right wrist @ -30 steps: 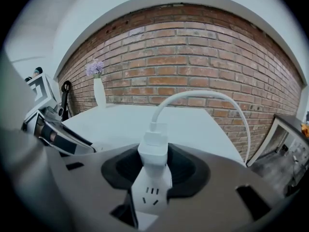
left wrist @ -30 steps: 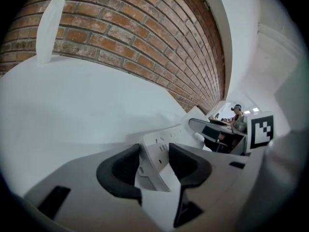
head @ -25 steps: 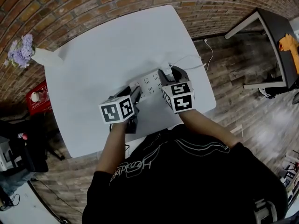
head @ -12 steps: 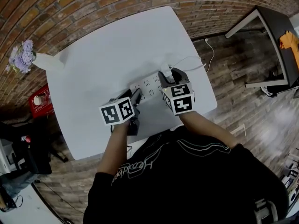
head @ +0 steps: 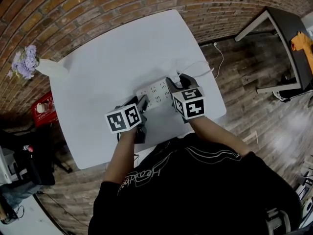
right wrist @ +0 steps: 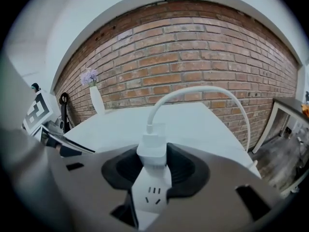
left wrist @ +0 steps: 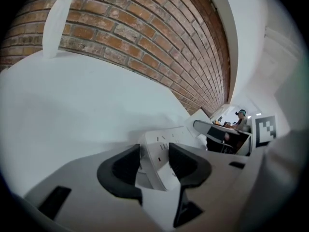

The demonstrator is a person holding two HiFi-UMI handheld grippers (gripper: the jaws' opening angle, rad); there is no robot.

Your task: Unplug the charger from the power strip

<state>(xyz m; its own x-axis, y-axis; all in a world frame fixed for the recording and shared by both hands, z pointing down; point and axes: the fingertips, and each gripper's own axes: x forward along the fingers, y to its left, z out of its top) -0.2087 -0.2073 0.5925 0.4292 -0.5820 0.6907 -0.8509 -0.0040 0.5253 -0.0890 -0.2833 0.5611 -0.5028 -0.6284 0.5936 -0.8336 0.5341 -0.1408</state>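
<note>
Brick wall runs behind the white table (head: 98, 77), and the power strip (head: 155, 89) lies near the table's right edge, close to you.

Your right gripper (right wrist: 154, 170) holds the charger (right wrist: 152, 149). Its two dark pads sit on the charger's left and right sides. The charger stands on the strip, plugged in and not yet out. Its white cable (right wrist: 203, 91) loops up and off to the right.

Your left gripper (left wrist: 154, 161) has its pads on both sides of the strip's other end. They look like they press on it, but the view is bent, so I am not fully sure how tight the hold is.

Here is what could go wrong:
- If the left hold is weak, the strip comes up with the charger and the plug stays in.
- If you pull at a slant, the pins could jam or bend.
- The charger is smooth and small, so the right pads could slip off it when you pull.
- If it pops free fast, the cable could whip and drag the strip toward the table edge.
</note>
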